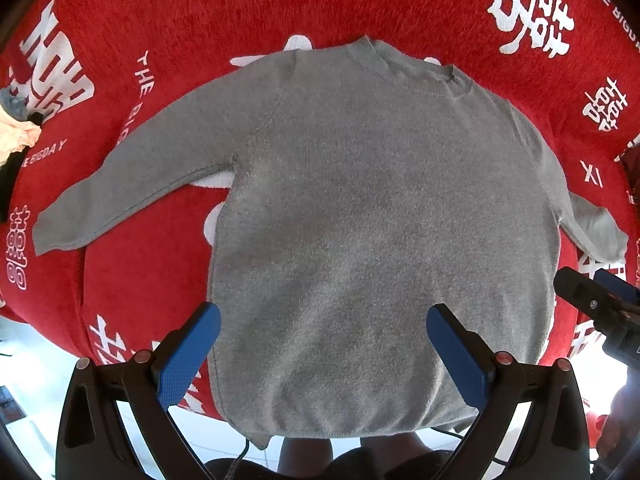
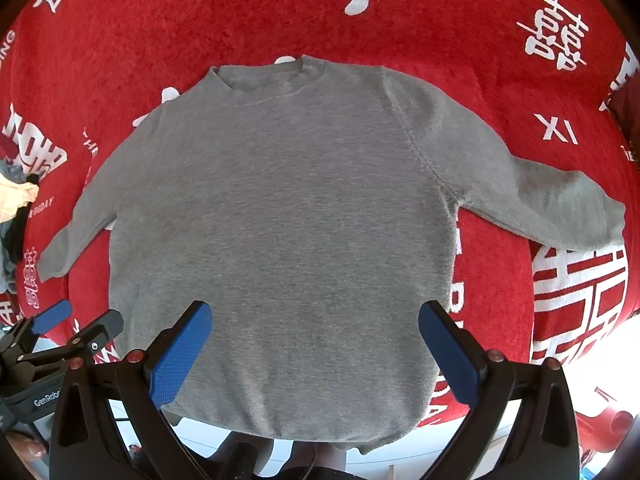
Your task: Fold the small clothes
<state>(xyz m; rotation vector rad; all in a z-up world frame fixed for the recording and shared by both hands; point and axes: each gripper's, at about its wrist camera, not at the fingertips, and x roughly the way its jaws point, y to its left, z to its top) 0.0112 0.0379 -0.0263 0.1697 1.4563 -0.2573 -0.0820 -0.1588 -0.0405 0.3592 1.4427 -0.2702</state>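
Observation:
A small grey long-sleeved sweater (image 1: 360, 208) lies flat on a red blanket (image 1: 180, 20), collar far, hem near, both sleeves spread out to the sides. It also shows in the right wrist view (image 2: 280, 220). My left gripper (image 1: 322, 320) is open and empty, held above the hem on the sweater's left half. My right gripper (image 2: 316, 320) is open and empty, held above the hem on the right half. The right gripper shows at the left wrist view's right edge (image 1: 592, 300). The left gripper shows at the right wrist view's left edge (image 2: 76, 320).
The red blanket (image 2: 160, 20) carries white characters and lettering. A pile of other clothes (image 1: 16, 132) lies at the far left, also in the right wrist view (image 2: 16, 200). The blanket's near edge hangs over a light floor (image 1: 32, 360).

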